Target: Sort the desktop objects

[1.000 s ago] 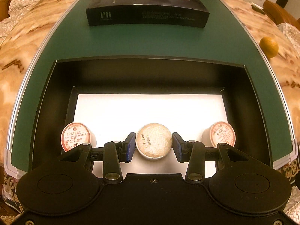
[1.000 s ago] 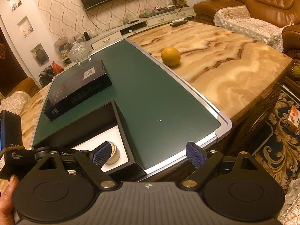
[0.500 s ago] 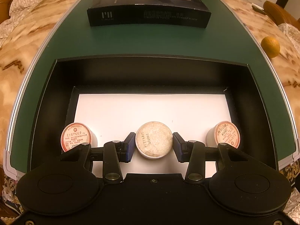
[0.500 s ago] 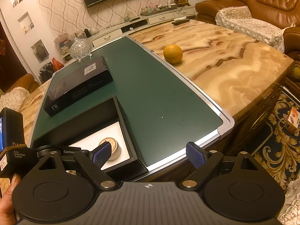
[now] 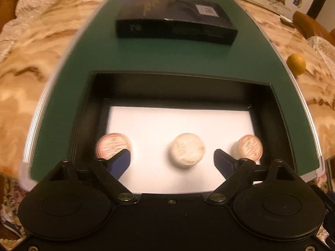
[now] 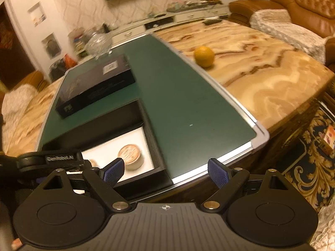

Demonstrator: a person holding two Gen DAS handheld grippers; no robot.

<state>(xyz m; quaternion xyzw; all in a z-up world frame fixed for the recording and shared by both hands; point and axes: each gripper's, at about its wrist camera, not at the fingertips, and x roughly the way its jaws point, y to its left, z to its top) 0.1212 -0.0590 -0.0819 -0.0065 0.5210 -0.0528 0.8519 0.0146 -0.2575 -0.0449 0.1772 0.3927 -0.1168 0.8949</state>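
An open black box (image 5: 278,113) with a white floor sits on the green mat (image 5: 167,58). Three small round tins stand in a row inside it: a left tin (image 5: 112,145), a middle pale tin (image 5: 187,149) and a right tin (image 5: 249,146). My left gripper (image 5: 171,163) is open and empty, just behind and above the middle tin. My right gripper (image 6: 165,171) is open and empty over the mat's near right corner. The right tin (image 6: 130,153) and the box (image 6: 146,108) also show in the right wrist view.
A closed black flat box (image 5: 175,21) lies further back on the mat, also in the right wrist view (image 6: 94,85). An orange (image 6: 204,56) sits on the marble table (image 6: 272,79) right of the mat. A glass bowl (image 6: 98,44) stands at the mat's far end.
My left gripper opened, let go of the middle tin and pulled back and up. The tin stays on the box floor. The right gripper rose slightly.
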